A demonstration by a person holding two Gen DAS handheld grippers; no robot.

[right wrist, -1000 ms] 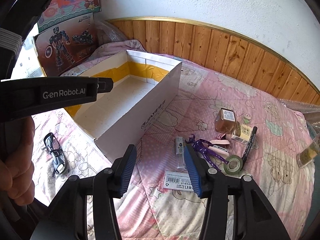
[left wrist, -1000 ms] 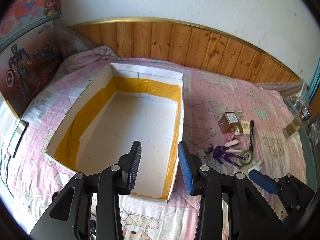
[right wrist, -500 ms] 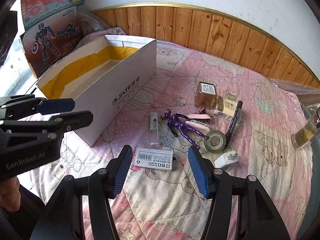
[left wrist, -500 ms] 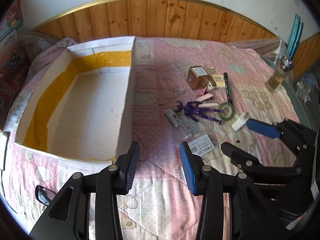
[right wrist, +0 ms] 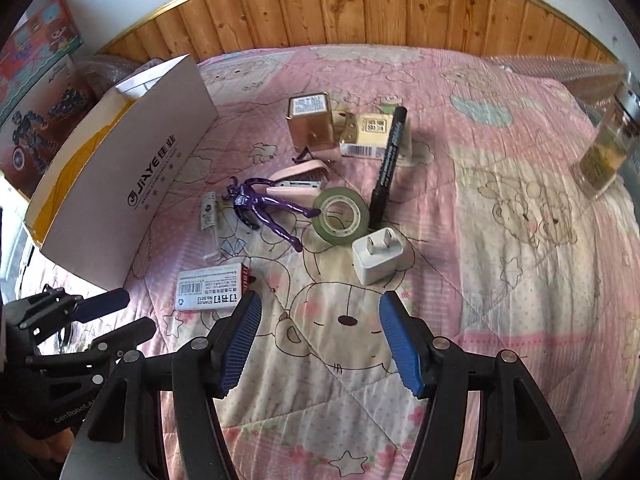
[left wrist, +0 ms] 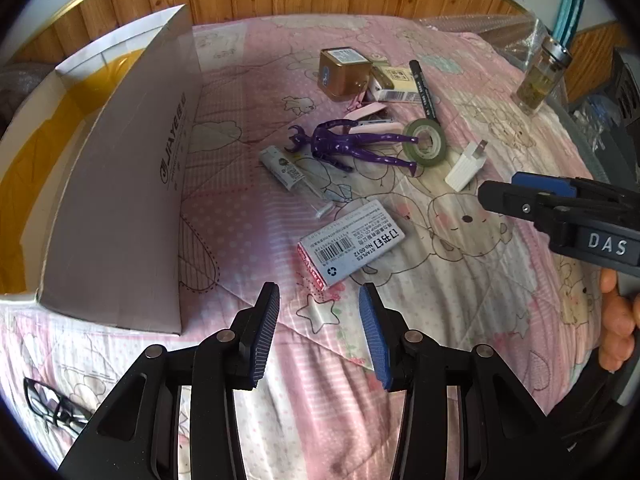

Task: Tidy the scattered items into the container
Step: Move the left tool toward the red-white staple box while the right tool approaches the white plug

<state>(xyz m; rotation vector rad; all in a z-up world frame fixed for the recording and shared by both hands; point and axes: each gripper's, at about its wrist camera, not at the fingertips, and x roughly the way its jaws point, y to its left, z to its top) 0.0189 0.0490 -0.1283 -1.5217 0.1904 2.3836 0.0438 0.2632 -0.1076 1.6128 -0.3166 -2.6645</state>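
The white cardboard box (left wrist: 120, 184) with yellow tape inside lies at the left on the pink quilt. To its right are scattered a staples box (left wrist: 350, 246), a purple figure (left wrist: 348, 144), a green tape roll (left wrist: 420, 158), a white charger (left wrist: 464, 164), a black marker (left wrist: 424, 92), a gold tin (left wrist: 342, 74) and a small tube (left wrist: 284, 168). My left gripper (left wrist: 319, 288) hangs open just short of the staples box, nothing between its pads. My right gripper (right wrist: 319, 296) stands open above the quilt, just short of the charger (right wrist: 376, 258) and beside the staples box (right wrist: 212, 292).
A glass jar (right wrist: 604, 152) stands at the quilt's right edge. Black glasses (left wrist: 52, 404) lie near the box's front corner. Toy boxes (right wrist: 36, 92) lean behind the cardboard box (right wrist: 132, 176). Wood panelling (right wrist: 360, 8) closes the far side. A hand (left wrist: 616, 332) holds the right gripper's handle.
Both grippers have swung from over the cardboard box rightward to the scattered items and sunk closer to the quilt. The right jaws stand wider than a second ago.
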